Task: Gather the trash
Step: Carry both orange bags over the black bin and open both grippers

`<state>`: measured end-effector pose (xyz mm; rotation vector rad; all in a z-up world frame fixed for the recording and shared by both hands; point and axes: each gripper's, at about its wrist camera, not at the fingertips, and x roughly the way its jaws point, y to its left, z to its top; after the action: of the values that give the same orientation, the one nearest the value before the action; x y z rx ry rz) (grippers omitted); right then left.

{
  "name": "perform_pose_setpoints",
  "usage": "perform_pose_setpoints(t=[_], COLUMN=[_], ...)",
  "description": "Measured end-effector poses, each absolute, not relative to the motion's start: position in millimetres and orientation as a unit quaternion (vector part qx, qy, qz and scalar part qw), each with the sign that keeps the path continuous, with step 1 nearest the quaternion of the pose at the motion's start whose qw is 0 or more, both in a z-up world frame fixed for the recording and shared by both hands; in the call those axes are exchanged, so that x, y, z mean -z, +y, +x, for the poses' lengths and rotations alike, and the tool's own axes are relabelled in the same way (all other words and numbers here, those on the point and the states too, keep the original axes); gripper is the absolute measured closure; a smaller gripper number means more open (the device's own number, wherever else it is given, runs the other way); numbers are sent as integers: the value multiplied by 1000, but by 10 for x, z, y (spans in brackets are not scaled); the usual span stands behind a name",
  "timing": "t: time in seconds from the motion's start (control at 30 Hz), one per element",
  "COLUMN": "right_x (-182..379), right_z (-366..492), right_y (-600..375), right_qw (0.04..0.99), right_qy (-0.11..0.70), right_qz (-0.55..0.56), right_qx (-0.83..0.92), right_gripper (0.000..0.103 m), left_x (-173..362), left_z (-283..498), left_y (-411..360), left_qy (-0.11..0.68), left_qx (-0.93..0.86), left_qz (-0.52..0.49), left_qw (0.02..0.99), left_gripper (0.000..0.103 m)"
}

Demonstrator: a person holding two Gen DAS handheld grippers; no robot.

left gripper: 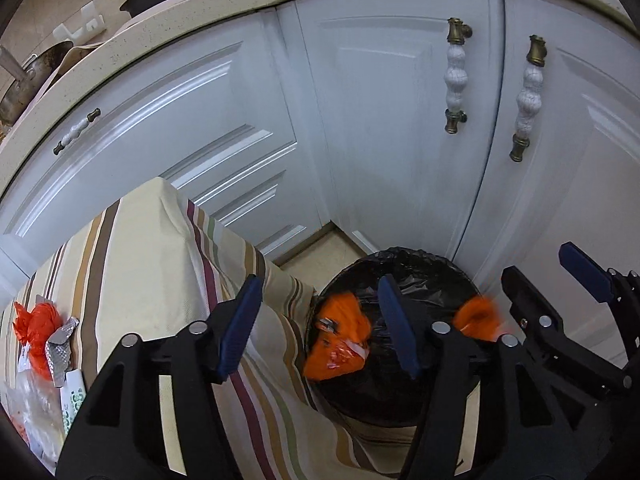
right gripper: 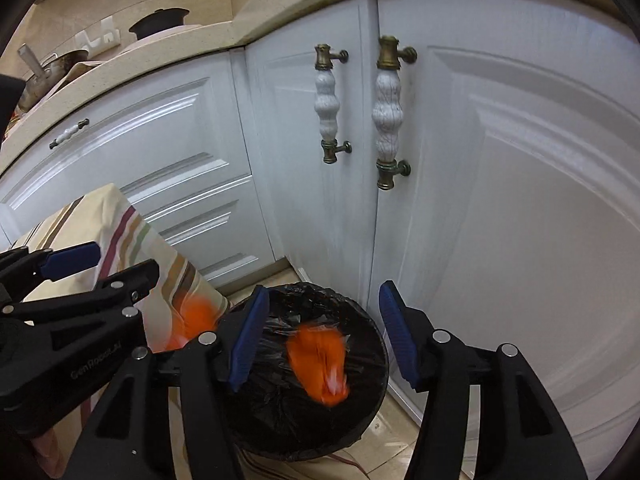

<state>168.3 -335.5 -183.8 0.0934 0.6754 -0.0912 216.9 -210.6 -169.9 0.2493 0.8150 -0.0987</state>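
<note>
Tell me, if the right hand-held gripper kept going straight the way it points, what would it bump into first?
Probably the orange wrapper blurred between the open pads of the right hand-held gripper, then the black-lined trash bin right under it. Depth is hard to judge, so the wrapper may already lie lower in the bin.

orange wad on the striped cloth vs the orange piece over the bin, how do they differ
The orange wad is sharp, lying on the striped cloth among foil and wrappers. The orange piece is motion-blurred, over the black-lined bin, with no pad of the left gripper pressing on it. Both are crumpled bright orange plastic.
</note>
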Motion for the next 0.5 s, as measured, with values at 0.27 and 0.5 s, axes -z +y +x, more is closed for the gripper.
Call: perform_pose_setpoints(t=[0.27, 0.5], right_x=[1655, 1384], right_z=[1528, 1251], right_y=[-3344, -3084], right_qw=[944, 949], right_qy=[322, 310], right_qz=[39, 33], right_qx=[54, 39], right_gripper=[46, 44], left_x=[1459, 1068], left_z=[2071, 1679], left_y=[-1884, -1487], left_qy=[378, 351], left_qx=[37, 35], left_qz=[100, 76], left_qw=[920, 933], left_gripper=[41, 41])
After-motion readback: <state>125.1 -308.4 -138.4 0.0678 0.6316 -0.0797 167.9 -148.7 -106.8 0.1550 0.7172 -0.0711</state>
